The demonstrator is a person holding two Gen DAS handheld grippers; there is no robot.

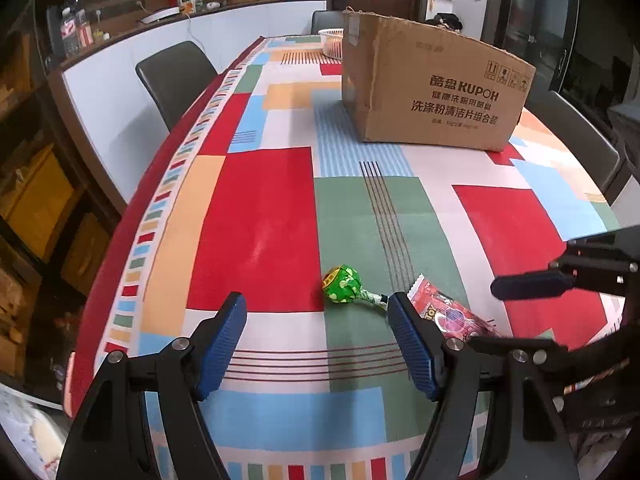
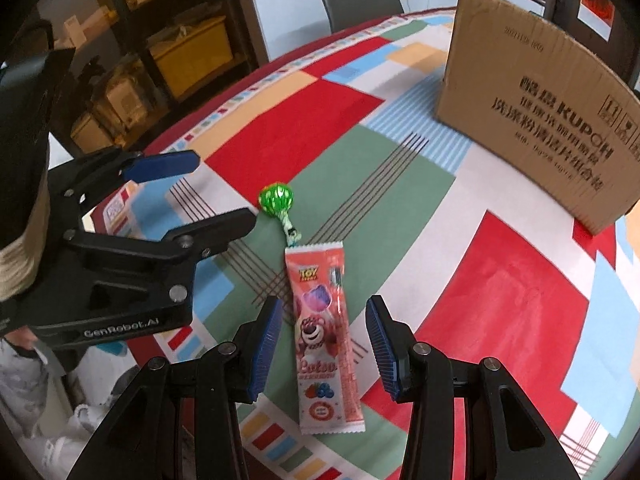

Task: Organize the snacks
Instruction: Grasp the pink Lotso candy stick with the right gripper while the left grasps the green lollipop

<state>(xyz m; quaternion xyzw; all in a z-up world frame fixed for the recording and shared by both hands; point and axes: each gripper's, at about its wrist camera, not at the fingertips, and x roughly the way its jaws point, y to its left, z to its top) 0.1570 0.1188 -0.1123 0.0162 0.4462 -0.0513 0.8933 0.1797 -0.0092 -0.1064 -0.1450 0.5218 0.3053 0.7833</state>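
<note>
**2 grippers poised over 2 snacks**

Left gripper (image 1: 318,342) spread, empty, lined up toward the green lollipop (image 1: 342,284); right gripper (image 2: 322,346) straddles the pink snack packet (image 2: 324,344) without pinching — both lie on the tablecloth (image 1: 256,224), near the cardboard box (image 1: 432,92), their likely destination.

Left wrist view: pink candy packet (image 1: 448,314) half hidden behind the left tool's (image 1: 318,320) right finger; lollipop (image 1: 343,285) stick end covered there too. White basket (image 1: 332,42) mostly behind the cardboard box (image 1: 432,92). Right wrist view: box print blurred, box cut off at right edge. Shelf clutter too small to identify.
</note>
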